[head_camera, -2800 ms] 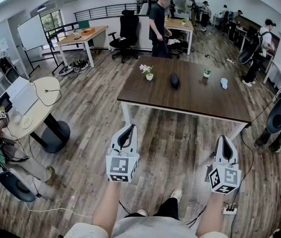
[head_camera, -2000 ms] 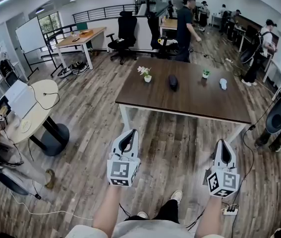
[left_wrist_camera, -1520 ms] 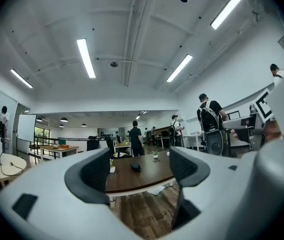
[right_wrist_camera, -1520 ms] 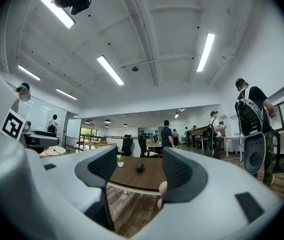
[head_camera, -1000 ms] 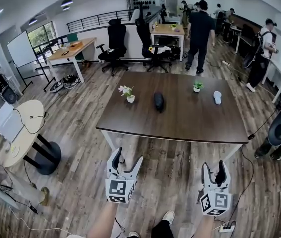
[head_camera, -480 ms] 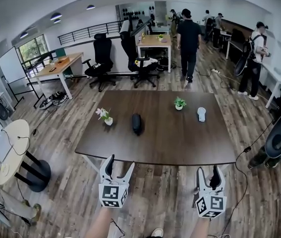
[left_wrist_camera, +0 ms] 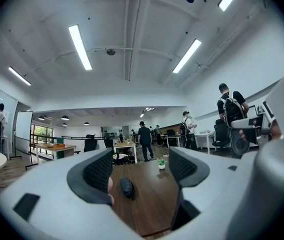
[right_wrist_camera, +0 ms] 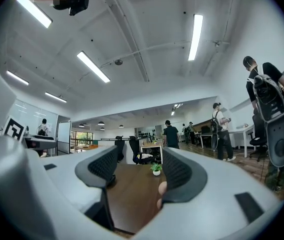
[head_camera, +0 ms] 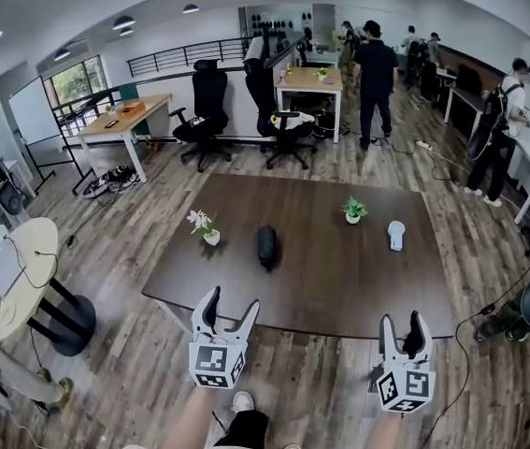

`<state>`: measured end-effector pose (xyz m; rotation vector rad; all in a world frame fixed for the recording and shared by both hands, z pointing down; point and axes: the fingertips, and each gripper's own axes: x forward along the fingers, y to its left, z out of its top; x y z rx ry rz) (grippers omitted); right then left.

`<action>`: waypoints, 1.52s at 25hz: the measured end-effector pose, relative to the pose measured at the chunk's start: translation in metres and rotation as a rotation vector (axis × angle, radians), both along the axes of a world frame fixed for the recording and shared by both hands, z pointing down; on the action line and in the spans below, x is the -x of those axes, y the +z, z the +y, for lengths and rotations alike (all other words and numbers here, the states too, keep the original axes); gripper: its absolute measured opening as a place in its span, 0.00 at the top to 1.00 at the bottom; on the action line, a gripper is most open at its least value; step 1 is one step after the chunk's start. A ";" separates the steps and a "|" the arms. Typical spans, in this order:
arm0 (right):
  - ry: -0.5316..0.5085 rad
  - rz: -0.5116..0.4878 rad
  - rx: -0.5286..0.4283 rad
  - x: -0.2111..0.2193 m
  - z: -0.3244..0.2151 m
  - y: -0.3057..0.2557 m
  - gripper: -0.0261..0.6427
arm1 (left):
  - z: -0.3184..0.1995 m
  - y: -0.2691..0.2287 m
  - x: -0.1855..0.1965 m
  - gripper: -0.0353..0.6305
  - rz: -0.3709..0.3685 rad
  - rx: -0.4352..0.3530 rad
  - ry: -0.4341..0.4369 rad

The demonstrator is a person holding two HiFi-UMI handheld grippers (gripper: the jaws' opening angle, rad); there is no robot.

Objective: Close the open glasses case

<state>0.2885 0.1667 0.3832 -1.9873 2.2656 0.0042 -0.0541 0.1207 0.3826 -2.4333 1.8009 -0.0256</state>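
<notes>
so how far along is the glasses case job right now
Nothing looks done yet: the dark glasses case lies untouched in the middle of the table, too far off to tell how its lid stands. In hand: the left gripper and right gripper both hover at the table's near edge, jaws apart, holding nothing. Left: reach the case and shut its lid.

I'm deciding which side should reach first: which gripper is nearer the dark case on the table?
Left. The left gripper hovers at the near edge of the table, just short of the dark case. The right gripper is well off to the case's right.
</notes>
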 end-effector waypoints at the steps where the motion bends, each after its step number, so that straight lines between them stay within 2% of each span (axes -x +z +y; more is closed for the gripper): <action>1: 0.000 0.005 0.001 0.005 -0.009 0.000 0.53 | -0.009 0.002 0.005 0.41 0.006 0.000 0.002; 5: -0.002 0.019 0.001 0.038 -0.051 -0.003 0.53 | -0.052 0.006 0.036 0.42 0.013 -0.002 0.013; 14: -0.028 0.036 0.006 0.134 -0.164 -0.027 0.53 | -0.154 -0.011 0.138 0.43 0.037 -0.019 -0.008; 20: -0.029 0.051 0.021 0.177 -0.209 -0.029 0.53 | -0.200 -0.010 0.176 0.43 0.047 -0.015 0.002; 28: -0.034 0.065 0.036 0.195 -0.250 -0.022 0.53 | -0.240 -0.004 0.193 0.44 0.068 -0.004 -0.006; 34: -0.018 0.034 0.026 0.163 -0.285 -0.015 0.54 | -0.277 0.001 0.164 0.44 0.059 0.005 0.006; 38: -0.012 0.003 0.001 0.134 -0.317 -0.021 0.54 | -0.307 -0.013 0.140 0.44 0.049 -0.008 0.000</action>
